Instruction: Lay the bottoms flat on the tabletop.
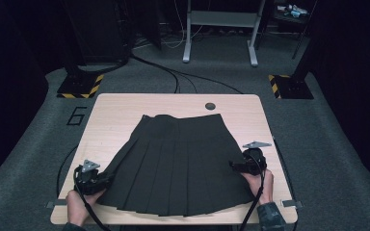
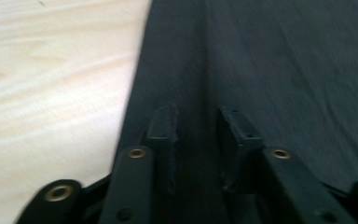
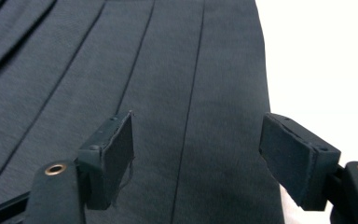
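Wood table (image 1: pixel 111 108), black pleated skirt (image 1: pixel 176 161) spread flat, waistband at far side.
Left gripper (image 2: pixel 197 123) at skirt's left hem, jaws narrowly apart, possibly pinching fabric; right gripper (image 3: pixel 198 156) wide open over skirt's right edge, holding nothing.

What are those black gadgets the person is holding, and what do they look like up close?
Each hand holds a black claw tool: left claw, right claw. Each carries a grey three-cornered plate on top and trails a black cable. In the gripper views the jaws are flat black pads on black links with brass-coloured rivets. The right sleeve looks camouflage-patterned.
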Motion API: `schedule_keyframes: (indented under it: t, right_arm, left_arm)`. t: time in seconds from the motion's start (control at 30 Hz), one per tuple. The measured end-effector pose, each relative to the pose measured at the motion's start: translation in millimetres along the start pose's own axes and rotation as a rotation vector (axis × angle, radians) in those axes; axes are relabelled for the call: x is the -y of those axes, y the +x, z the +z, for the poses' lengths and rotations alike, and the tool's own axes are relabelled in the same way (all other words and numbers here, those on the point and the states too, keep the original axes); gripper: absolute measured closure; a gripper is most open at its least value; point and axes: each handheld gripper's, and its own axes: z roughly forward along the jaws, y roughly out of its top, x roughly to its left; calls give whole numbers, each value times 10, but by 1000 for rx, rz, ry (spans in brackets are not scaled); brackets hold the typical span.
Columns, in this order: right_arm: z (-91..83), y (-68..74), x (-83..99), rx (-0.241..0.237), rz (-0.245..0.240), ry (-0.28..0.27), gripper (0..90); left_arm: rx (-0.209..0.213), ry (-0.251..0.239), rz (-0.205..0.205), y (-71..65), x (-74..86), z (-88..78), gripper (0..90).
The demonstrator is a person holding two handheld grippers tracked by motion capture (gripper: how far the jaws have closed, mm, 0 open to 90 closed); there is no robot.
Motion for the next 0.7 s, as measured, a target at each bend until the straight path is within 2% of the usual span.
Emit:
schedule_keyframes:
  t: [0.07,0.1,0.17,0.27,0.33,0.4,0.47,0.53,0.57,0.63,0.7]
  right_arm:
    - [8,-15,46,0,5,1,256]
    - [9,-22,69,-1,9,1,256]
    - [12,-38,108,2,9,4,256]
    - [13,-61,162,12,19,16,253]
    - [7,-77,183,11,20,17,248]
    - [-12,-84,199,11,25,11,242]
    - [-38,-76,207,10,39,12,223]
    - [-65,-78,209,9,28,-1,199]
    - [-80,-64,204,8,36,-3,184]
    - [-106,-54,202,14,19,-9,155]
    - [-130,-21,204,17,22,-11,139]
  left_arm:
    - [18,2,8,-59,78,-10,721]
    - [31,24,15,-67,110,-27,735]
    - [31,14,22,-89,183,-56,739]
    - [48,10,25,-106,222,-124,719]
    - [81,10,27,-108,214,-195,690]
    - [139,9,19,-81,180,-248,625]
    - [150,-6,6,-63,139,-286,515]
    - [130,-40,-3,-38,80,-325,396]
    - [126,-41,-7,-23,44,-340,326]
    - [107,-56,-15,5,-20,-340,245]
    - [92,-47,-17,26,-79,-309,156]
